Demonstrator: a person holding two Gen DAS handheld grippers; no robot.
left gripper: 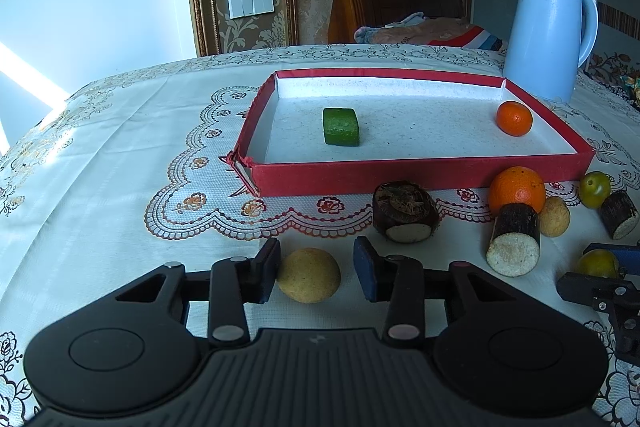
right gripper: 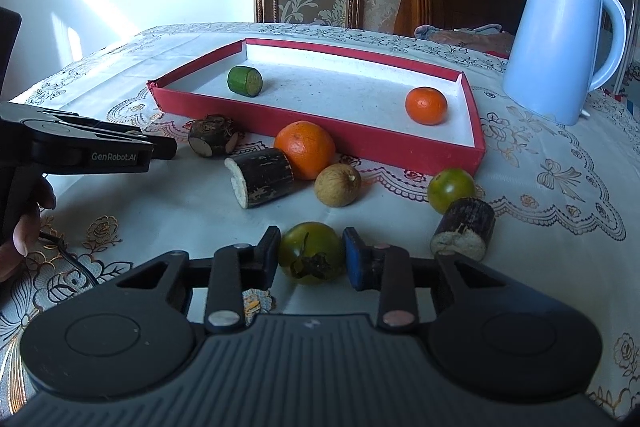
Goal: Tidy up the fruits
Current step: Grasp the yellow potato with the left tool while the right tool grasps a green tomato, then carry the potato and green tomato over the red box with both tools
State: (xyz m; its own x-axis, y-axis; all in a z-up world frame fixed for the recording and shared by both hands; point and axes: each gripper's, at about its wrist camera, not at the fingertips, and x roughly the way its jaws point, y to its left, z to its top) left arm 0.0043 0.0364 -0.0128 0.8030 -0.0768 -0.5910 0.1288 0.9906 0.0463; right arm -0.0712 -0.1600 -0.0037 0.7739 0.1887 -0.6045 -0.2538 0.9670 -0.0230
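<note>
A red tray [left gripper: 420, 175] [right gripper: 320, 141] holds a green cut piece [left gripper: 341, 126] [right gripper: 245, 81] and a small orange [left gripper: 514, 118] [right gripper: 425, 105]. My left gripper [left gripper: 316, 273] is open around a tan round fruit [left gripper: 309, 281]; its left pad touches the fruit, the right pad stands apart. My right gripper [right gripper: 310, 259] is shut on a green-brown fruit [right gripper: 310, 253] resting on the cloth. In front of the tray lie a large orange [left gripper: 517, 189] [right gripper: 305, 149], dark cane pieces [left gripper: 514, 239] [right gripper: 262, 177], another tan fruit [right gripper: 337, 185] and another green fruit [right gripper: 451, 189].
A pale blue kettle [left gripper: 550, 35] [right gripper: 560, 43] stands right of the tray. A dark root chunk [left gripper: 405, 211] [right gripper: 211, 141] lies by the tray's front. Another cane piece [right gripper: 464, 229] lies right of my right gripper. The left gripper's body [right gripper: 80, 151] shows at left.
</note>
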